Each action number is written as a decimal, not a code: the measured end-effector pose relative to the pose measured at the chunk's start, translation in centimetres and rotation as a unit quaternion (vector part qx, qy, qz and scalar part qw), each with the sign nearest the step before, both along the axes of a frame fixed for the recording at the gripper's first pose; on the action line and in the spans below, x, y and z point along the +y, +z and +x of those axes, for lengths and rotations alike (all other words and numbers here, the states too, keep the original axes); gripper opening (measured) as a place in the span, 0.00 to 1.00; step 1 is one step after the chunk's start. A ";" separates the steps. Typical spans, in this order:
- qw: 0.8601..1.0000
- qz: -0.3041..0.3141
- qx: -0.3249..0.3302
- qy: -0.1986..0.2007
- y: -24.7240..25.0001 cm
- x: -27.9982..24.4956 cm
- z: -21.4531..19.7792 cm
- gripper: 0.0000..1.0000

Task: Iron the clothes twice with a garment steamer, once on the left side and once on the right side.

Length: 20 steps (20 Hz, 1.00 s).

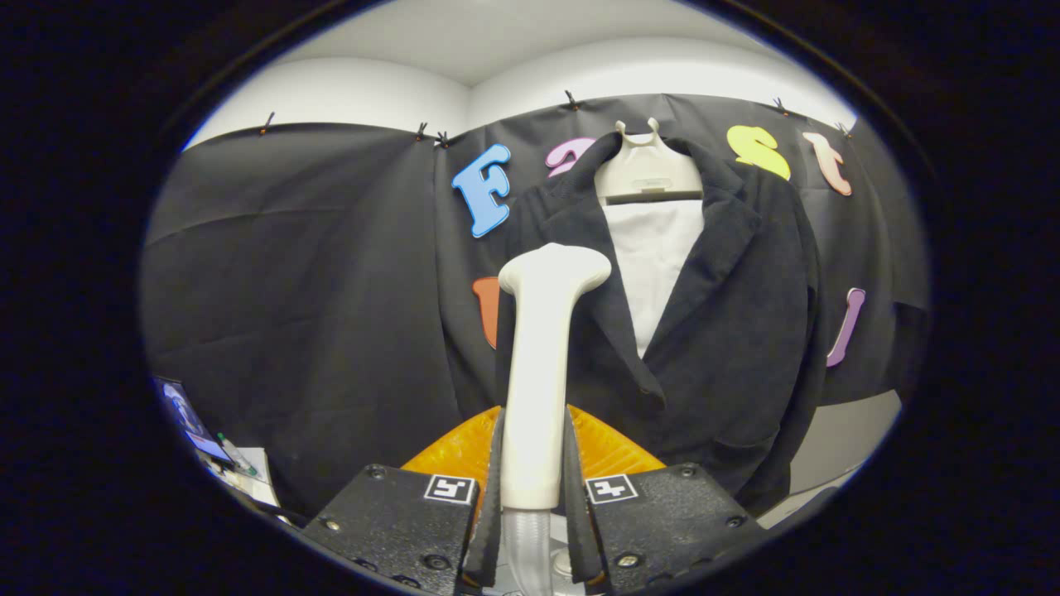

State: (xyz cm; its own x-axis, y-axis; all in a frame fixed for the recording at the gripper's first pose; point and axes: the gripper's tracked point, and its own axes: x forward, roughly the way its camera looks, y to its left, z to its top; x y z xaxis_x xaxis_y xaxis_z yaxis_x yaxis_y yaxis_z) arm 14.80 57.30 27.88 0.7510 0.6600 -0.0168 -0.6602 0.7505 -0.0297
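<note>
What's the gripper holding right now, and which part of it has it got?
The gripper holds the garment steamer by the lower part of its handle, one of the fingers pressing on each side; its head points up beside the dark jacket.

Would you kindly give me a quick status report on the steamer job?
Gripper shut on steamer head, held upright. Dark jacket on hanger just beyond, steamer head off its left lapel. Orange base behind fingers; path clear.

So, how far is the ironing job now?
Done: the claw is shut on the steamer handle, lifted upright. In hand: the steamer head is near the black jacket, by its lapel. Left: whether any pass is finished cannot be told.
</note>
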 end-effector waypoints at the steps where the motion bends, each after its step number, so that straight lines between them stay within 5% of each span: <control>1: 1.000 -0.003 0.003 0.000 -0.4 0.0 0.1 0.36; 20: 0.995 -0.061 0.075 -0.007 -9.5 -2.6 1.3 0.36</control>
State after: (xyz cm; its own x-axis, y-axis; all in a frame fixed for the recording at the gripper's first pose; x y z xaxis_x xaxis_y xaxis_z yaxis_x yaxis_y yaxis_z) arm 16.15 54.69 18.40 0.7434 0.6352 -0.2092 -0.6532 0.7568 -0.0231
